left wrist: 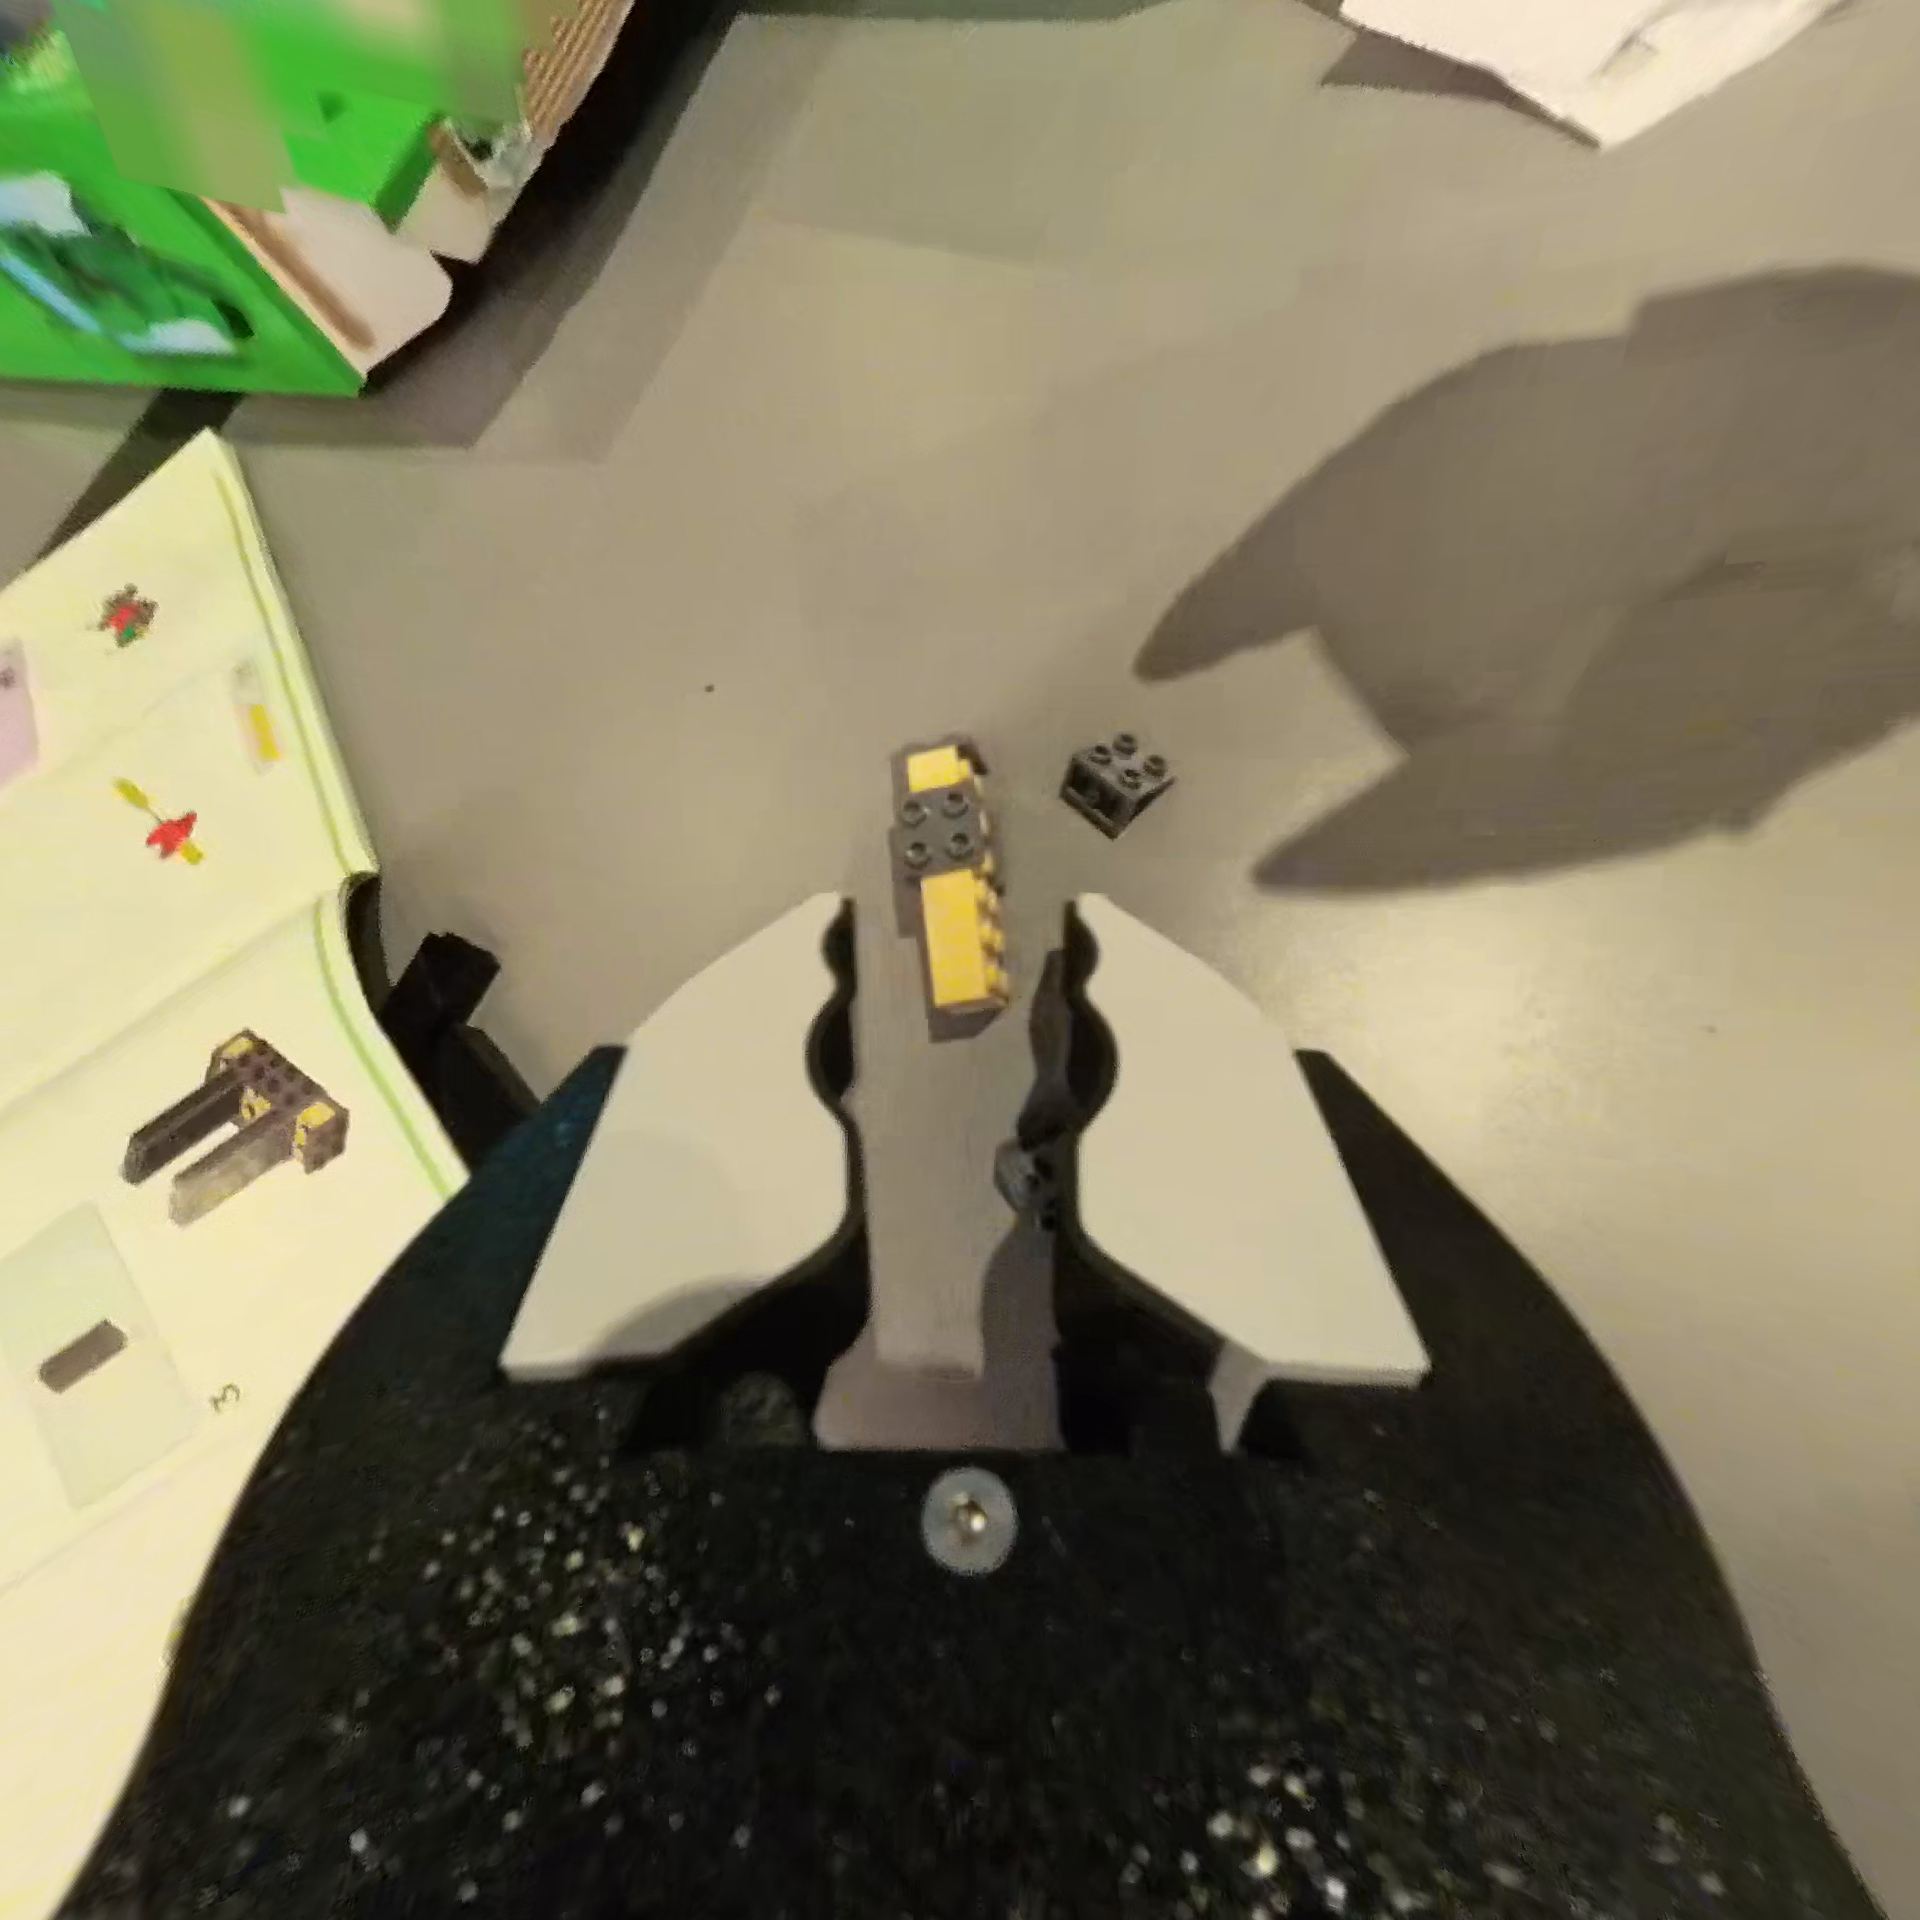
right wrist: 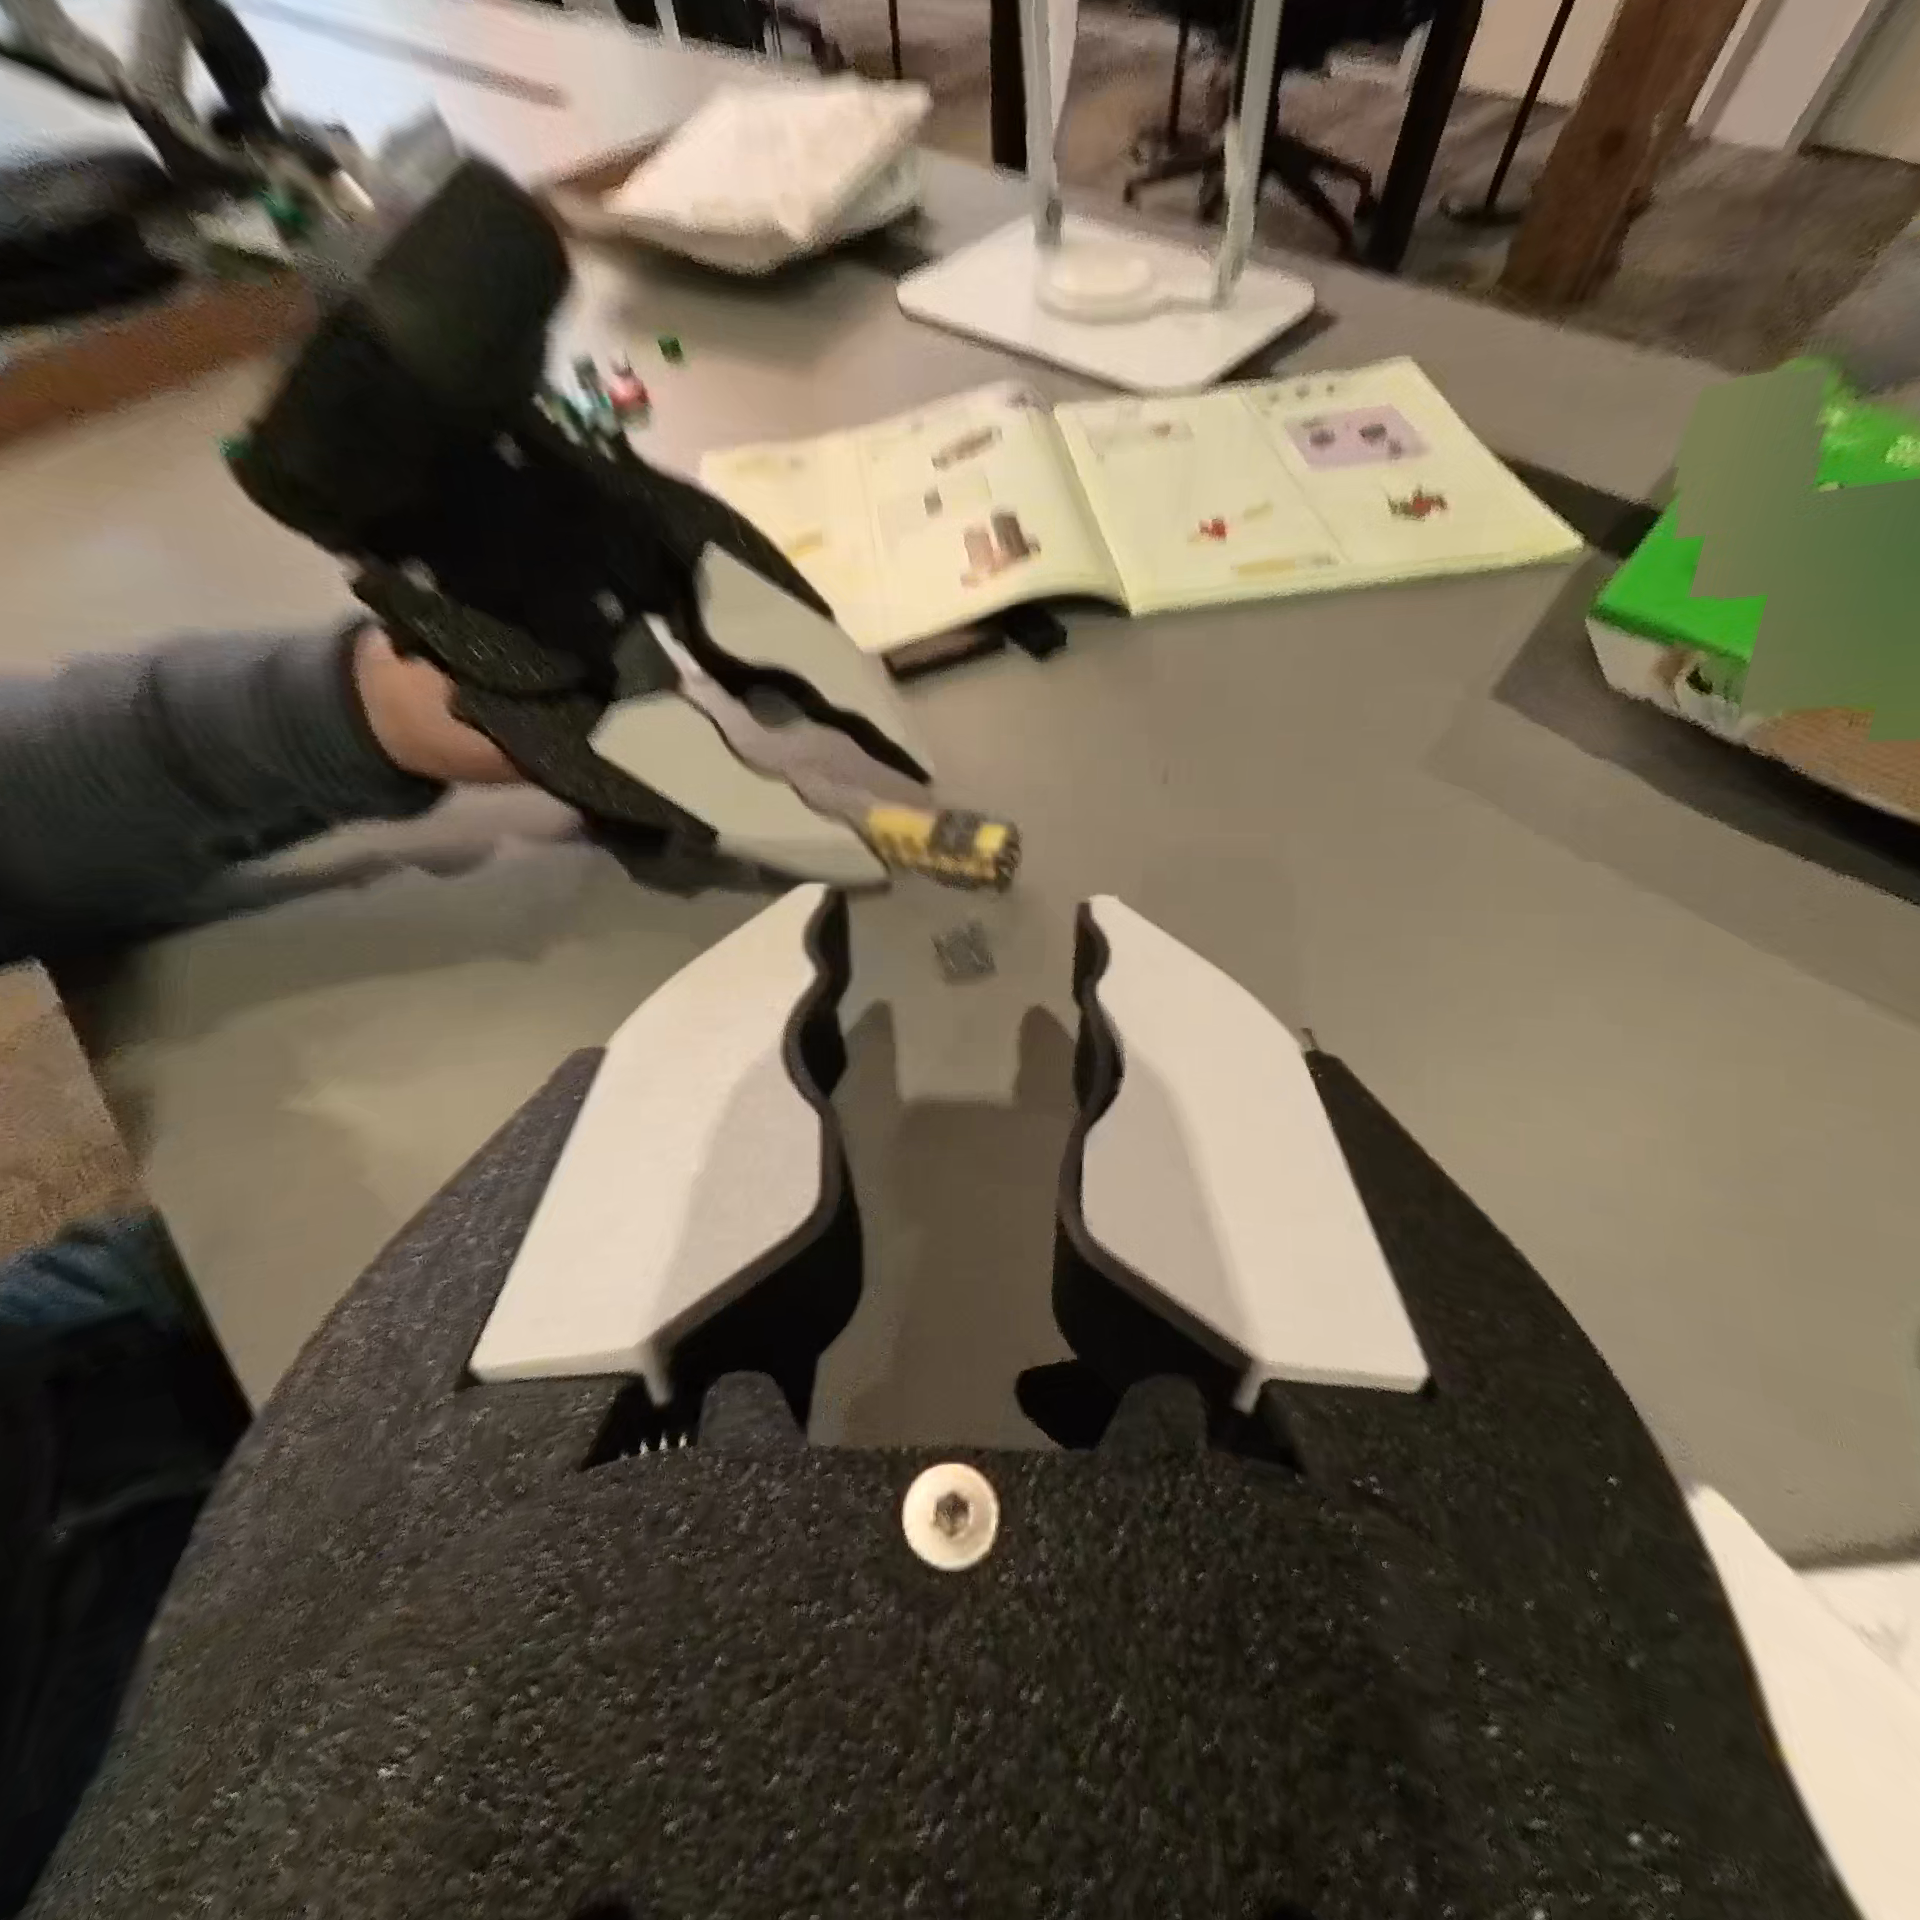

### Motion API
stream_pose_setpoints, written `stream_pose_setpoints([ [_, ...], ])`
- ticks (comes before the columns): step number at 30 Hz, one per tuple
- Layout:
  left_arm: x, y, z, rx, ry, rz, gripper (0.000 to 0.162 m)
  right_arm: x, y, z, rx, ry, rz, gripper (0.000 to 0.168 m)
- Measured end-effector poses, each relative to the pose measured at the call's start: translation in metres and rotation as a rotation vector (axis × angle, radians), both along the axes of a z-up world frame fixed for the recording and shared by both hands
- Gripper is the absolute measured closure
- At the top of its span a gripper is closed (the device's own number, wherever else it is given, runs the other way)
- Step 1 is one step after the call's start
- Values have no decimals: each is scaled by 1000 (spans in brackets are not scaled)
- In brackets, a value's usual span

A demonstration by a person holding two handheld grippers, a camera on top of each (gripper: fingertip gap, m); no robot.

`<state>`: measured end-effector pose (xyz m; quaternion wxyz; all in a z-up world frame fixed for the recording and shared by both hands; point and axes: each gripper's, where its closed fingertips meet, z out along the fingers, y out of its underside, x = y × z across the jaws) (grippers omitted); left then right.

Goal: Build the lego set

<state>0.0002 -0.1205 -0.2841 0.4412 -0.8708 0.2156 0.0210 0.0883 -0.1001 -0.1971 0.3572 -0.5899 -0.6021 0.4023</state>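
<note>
A yellow and dark grey lego assembly [left wrist: 951, 894] sits between the fingertips of my left gripper [left wrist: 961, 914]. The jaws stand wider apart than the assembly and do not touch it. I cannot tell whether it rests on the grey table. A small dark grey 2x2 brick [left wrist: 1117, 790] lies on the table just right of it. In the right wrist view, the left gripper [right wrist: 883, 831] reaches in from the left, with the assembly [right wrist: 945, 836] at its tips. My right gripper [right wrist: 956, 914] is open and empty, hovering just short of the small brick [right wrist: 961, 951].
An open instruction booklet [left wrist: 156, 935] lies left, also in the right wrist view [right wrist: 1143, 499], with black pieces [right wrist: 935, 649] at its edge. A green box [left wrist: 187, 260] stands beyond. A white lamp base [right wrist: 1101, 301] and a white bag [right wrist: 769, 177] sit further back. One gripper's finger ends stand about 12 cm off the other's.
</note>
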Motion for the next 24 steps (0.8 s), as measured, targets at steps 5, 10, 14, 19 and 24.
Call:
stream_pose_setpoints([
  [5, -36, 7, 12, -27, 126, 203, 104, -31, -38, 76, 90, 206, -18, 89],
  [10, -61, 12, 25, -107, 398, 292, 93, -63, -68, 94, 300, 103, -31, 54],
  [14, -64, 17, 33, -106, 529, 292, 97, -75, -65, 84, 374, 20, -73, 52],
  [19, -67, 24, 28, -138, 610, 283, 98, -73, -51, 71, 359, -59, -118, 53],
  [24, -74, 31, 22, -169, 695, 259, 97, -69, -41, 60, 347, -117, -151, 54],
])
